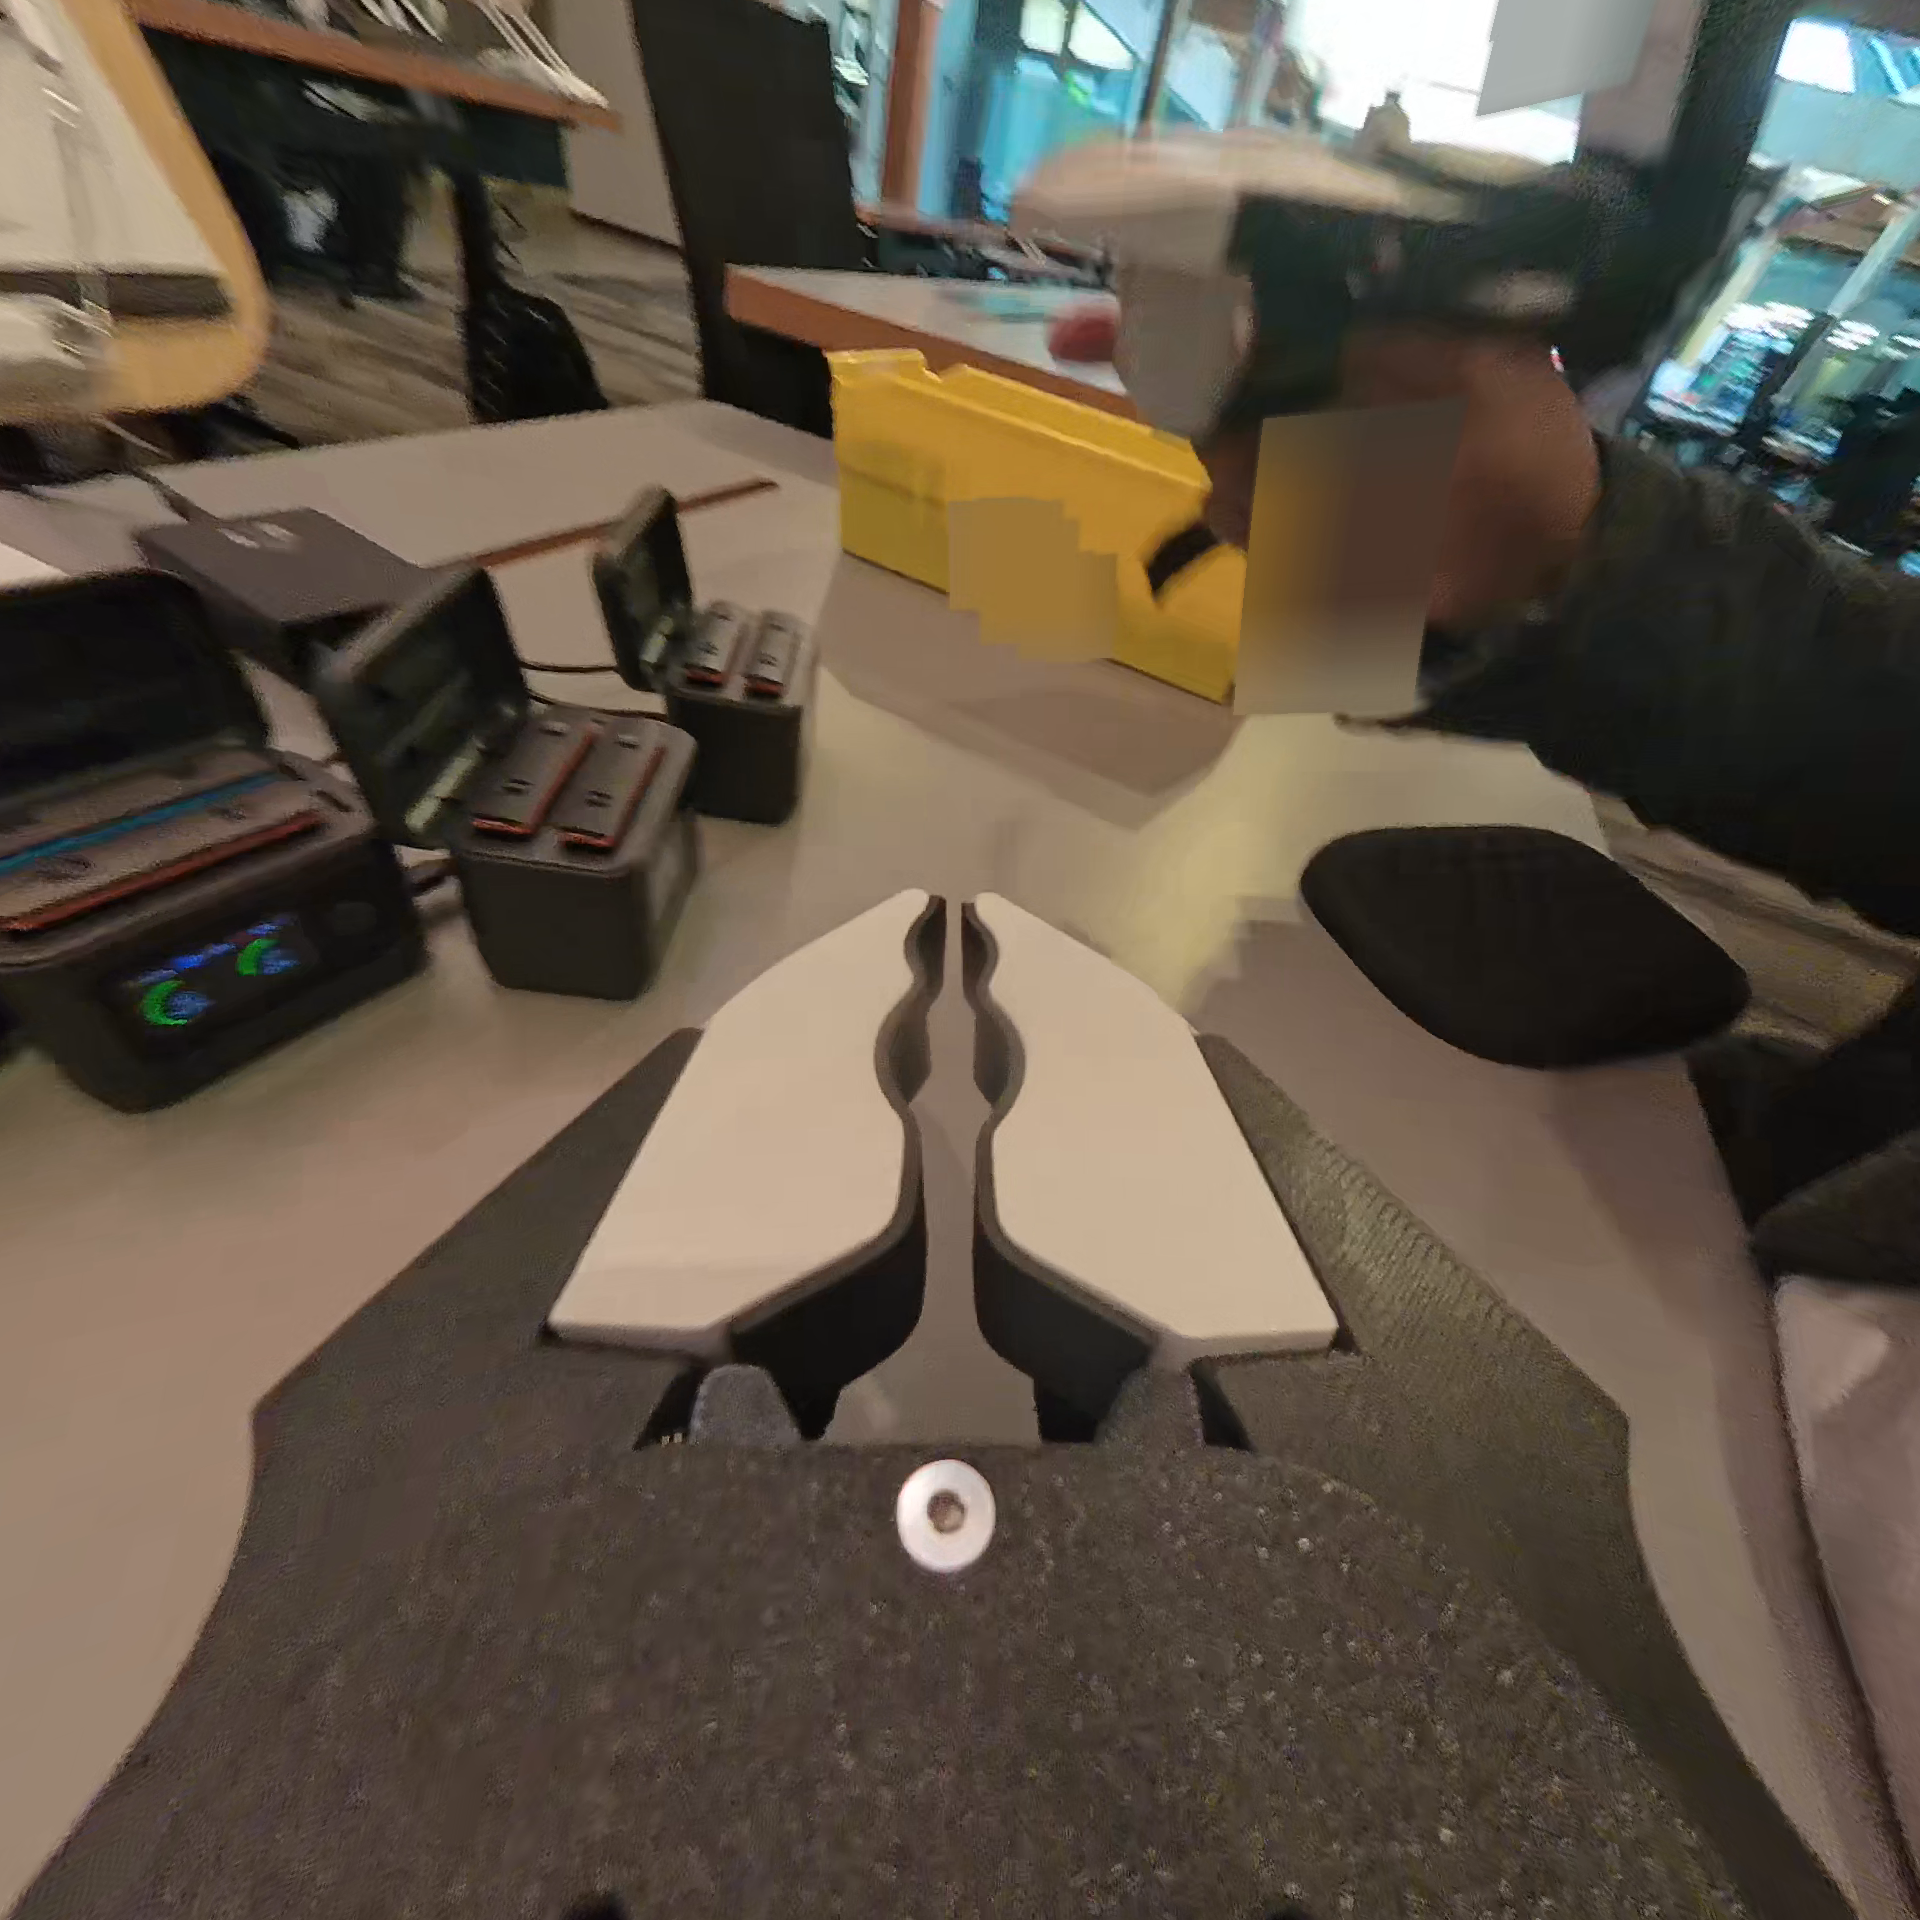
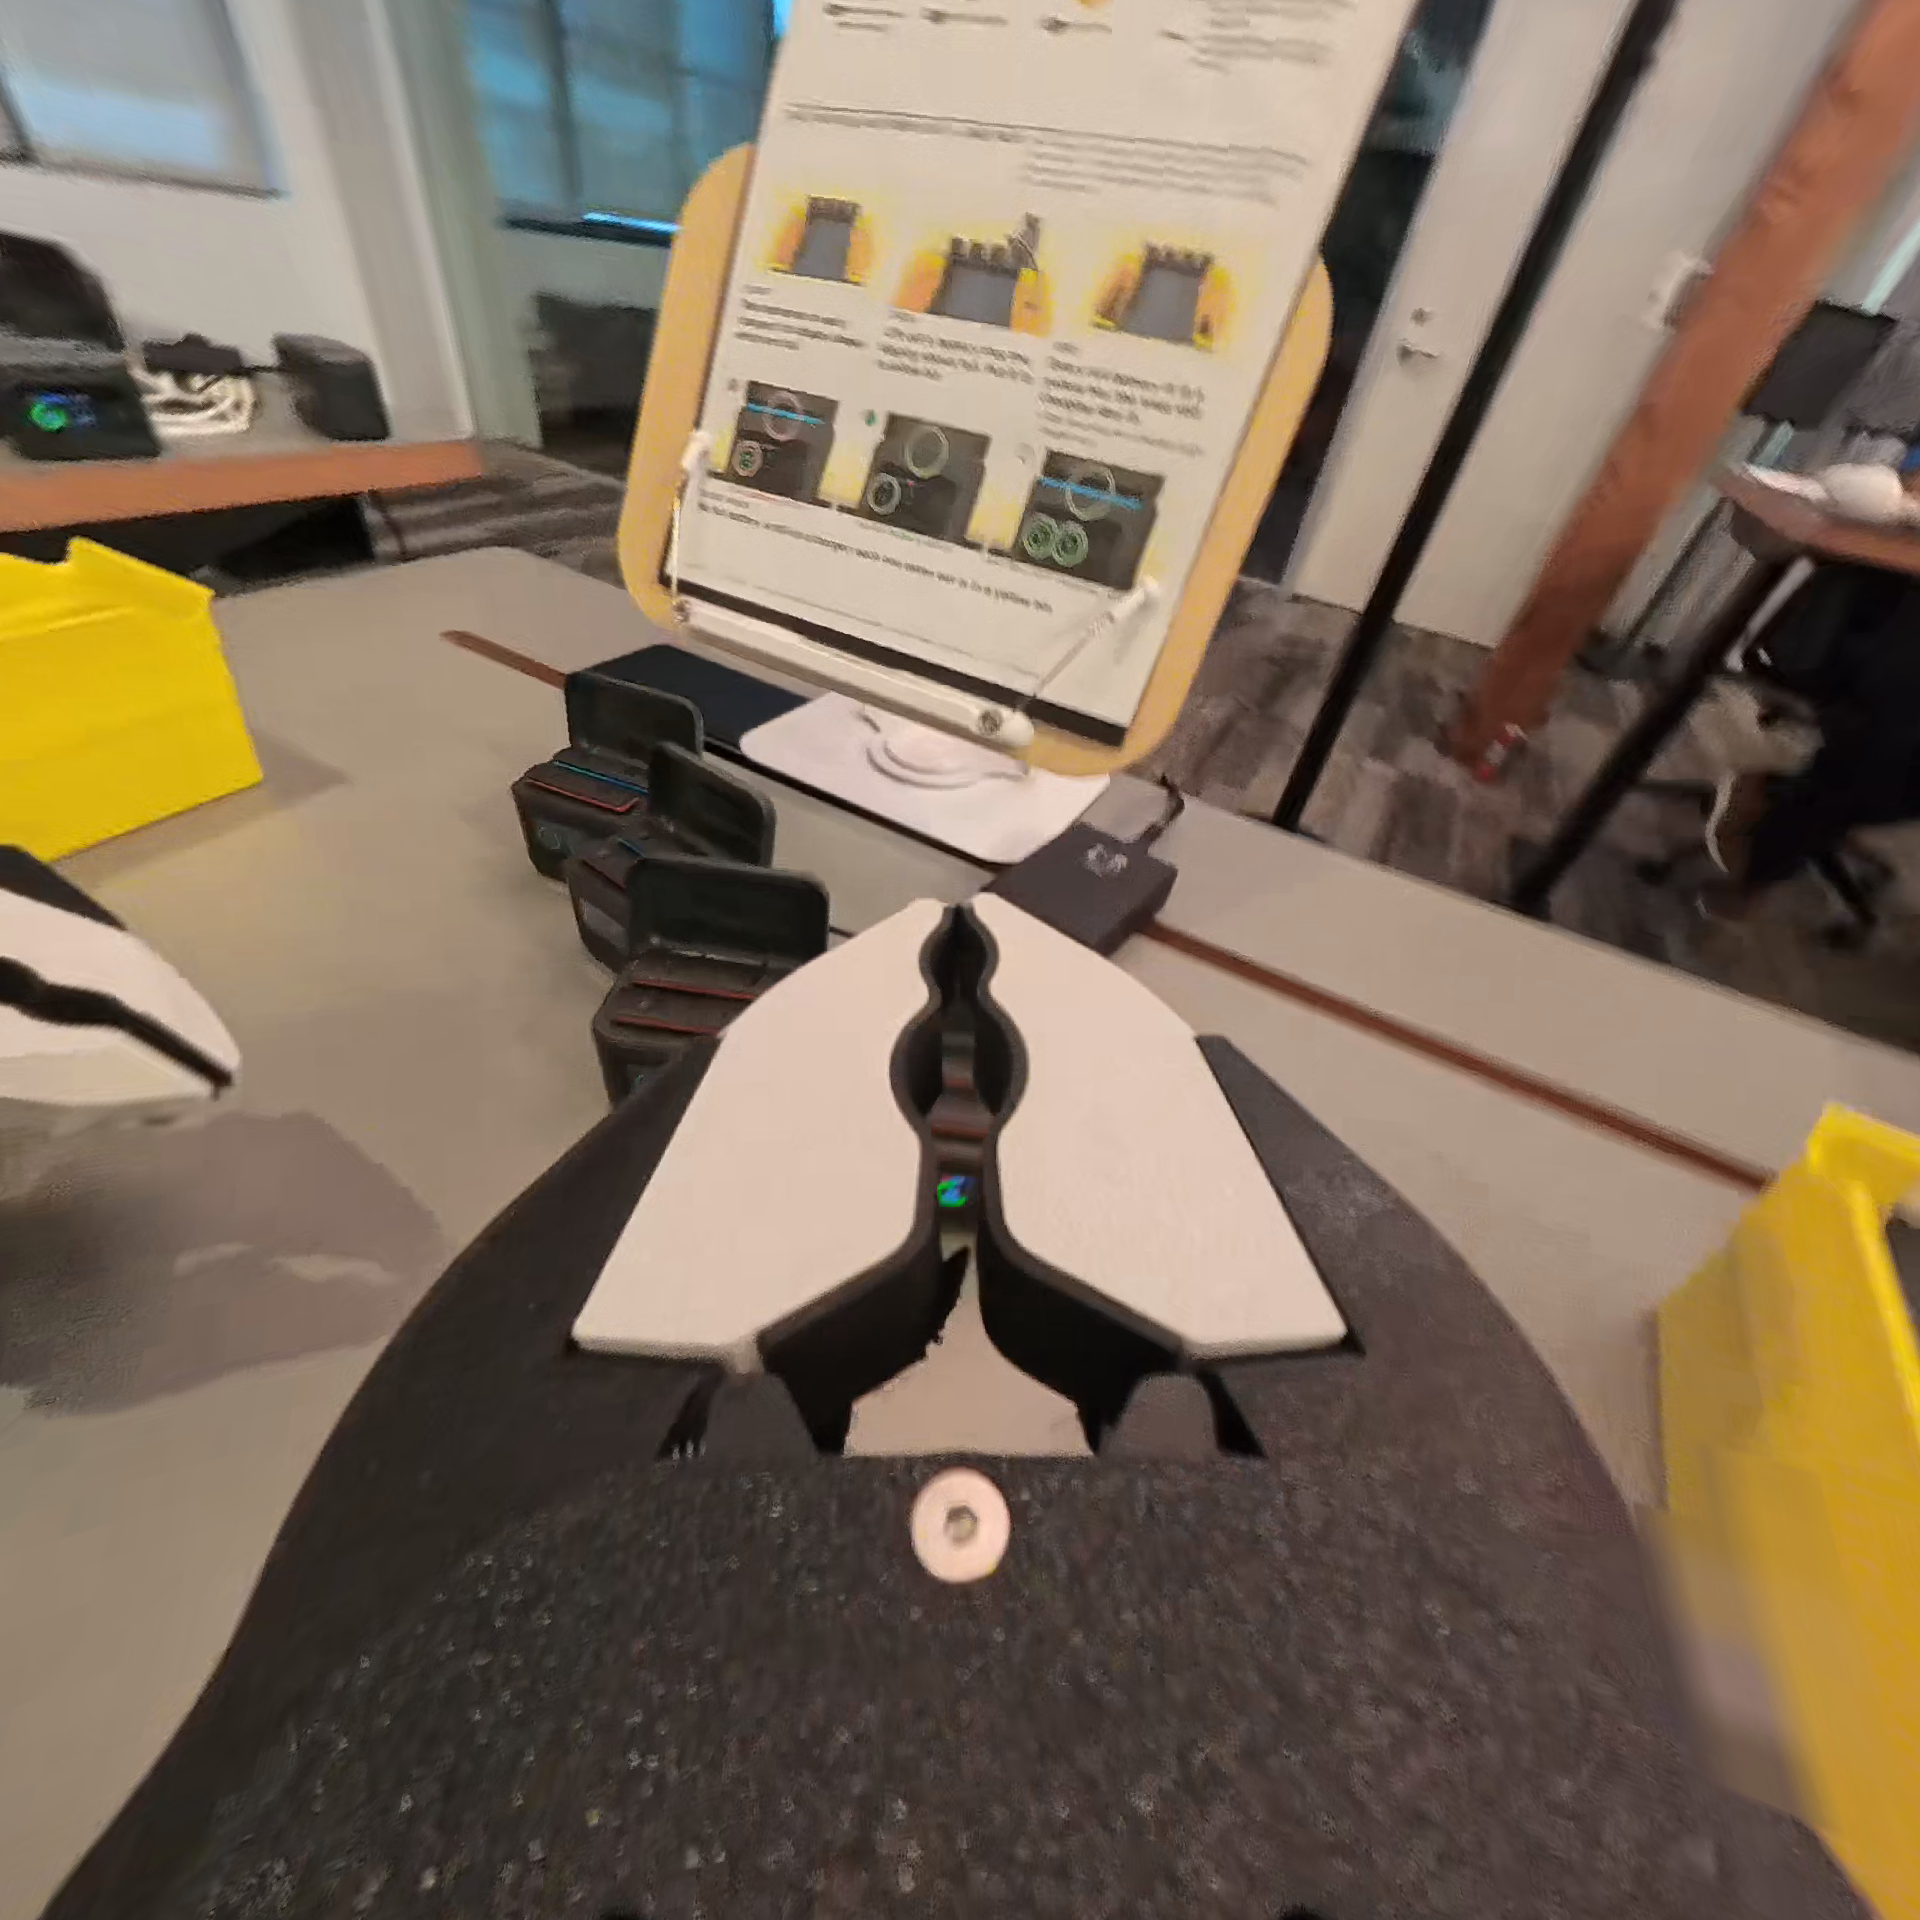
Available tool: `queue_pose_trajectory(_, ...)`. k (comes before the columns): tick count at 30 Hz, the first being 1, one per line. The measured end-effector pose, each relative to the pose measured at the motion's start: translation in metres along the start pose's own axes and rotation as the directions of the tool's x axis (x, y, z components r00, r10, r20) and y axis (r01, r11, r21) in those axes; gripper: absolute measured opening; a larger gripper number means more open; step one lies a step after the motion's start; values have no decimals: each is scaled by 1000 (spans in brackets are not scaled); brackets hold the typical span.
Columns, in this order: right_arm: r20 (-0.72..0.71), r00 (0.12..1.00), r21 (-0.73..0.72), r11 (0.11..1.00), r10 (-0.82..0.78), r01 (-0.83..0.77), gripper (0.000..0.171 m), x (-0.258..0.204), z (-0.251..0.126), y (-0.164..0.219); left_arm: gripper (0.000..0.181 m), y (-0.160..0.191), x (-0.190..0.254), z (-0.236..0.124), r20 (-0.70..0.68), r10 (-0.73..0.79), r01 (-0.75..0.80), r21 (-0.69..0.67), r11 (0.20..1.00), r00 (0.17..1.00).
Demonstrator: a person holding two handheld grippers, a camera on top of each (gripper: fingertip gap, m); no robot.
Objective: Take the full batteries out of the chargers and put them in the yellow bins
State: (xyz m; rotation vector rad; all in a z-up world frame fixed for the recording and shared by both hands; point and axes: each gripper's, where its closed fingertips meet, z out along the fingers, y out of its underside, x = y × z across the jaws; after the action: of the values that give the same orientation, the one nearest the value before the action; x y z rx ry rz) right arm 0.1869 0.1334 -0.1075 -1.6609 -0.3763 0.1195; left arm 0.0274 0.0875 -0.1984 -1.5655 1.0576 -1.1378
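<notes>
Three black chargers with open lids stand in a row on the grey table. The near charger has a lit green display, then come the middle charger and the far charger. Red-edged batteries sit in their slots. A yellow bin stands behind them. My left gripper is shut and empty, above the table right of the chargers. My right gripper is shut and empty, hovering over the charger row. A second yellow bin is at the right, and the first yellow bin also shows in the right wrist view.
An instruction board on a white stand rises behind the chargers. A black power brick lies beside it. A black padded chair part sits at the table's right edge. The gloved hand holding the right gripper hangs above the first bin. Across from one pair of fingers to the other is roughly 20 cm. From the left gripper's tips to the middle charger is close to 11 cm.
</notes>
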Motion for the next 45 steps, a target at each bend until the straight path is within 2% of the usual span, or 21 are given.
queue_pose_trajectory(5, -102, 987, -8, 992, 125, -126, 0, -19, -9, 47, 0, -22, -35, -20, 258, 37, -69, 118, 991, 966)
queue_pose_trajectory(8, -124, 981, -67, 985, 148, -157, 0, -23, -5, 77, 0, -24, -68, -39, 468, 16, -81, 119, 990, 884)
queue_pose_trajectory(10, -126, 981, -112, 981, 145, -159, 0, -24, 0, 92, 0, -20, -84, -49, 547, -13, -57, 111, 992, 837)
queue_pose_trajectory(14, -130, 979, -209, 961, 155, -180, 0, -25, 7, 121, 0, -4, -104, -55, 630, 42, -56, 3, 998, 776)
queue_pose_trajectory(19, -151, 978, -244, 953, 147, -181, 0, -20, 8, 131, 0, 10, -127, -71, 713, 158, -89, -133, 987, 684)
queue_pose_trajectory(21, -155, 979, -259, 951, 130, -167, 0, -22, 9, 134, 0, 20, -137, -77, 735, 175, -60, -180, 982, 655)
queue_pose_trajectory(24, -151, 983, -290, 947, 101, -142, 0, -27, 9, 138, 0, 30, -142, -80, 744, 143, 2, -190, 982, 653)
queue_pose_trajectory(28, -154, 985, -301, 947, 71, -116, 0, -31, 8, 138, 0, 34, -141, -79, 751, 161, 9, -217, 976, 641)
queue_pose_trajectory(45, -109, 989, -284, 950, 98, -126, 0, -37, 10, 132, 0, 33, -141, -74, 731, 137, 15, -197, 980, 668)
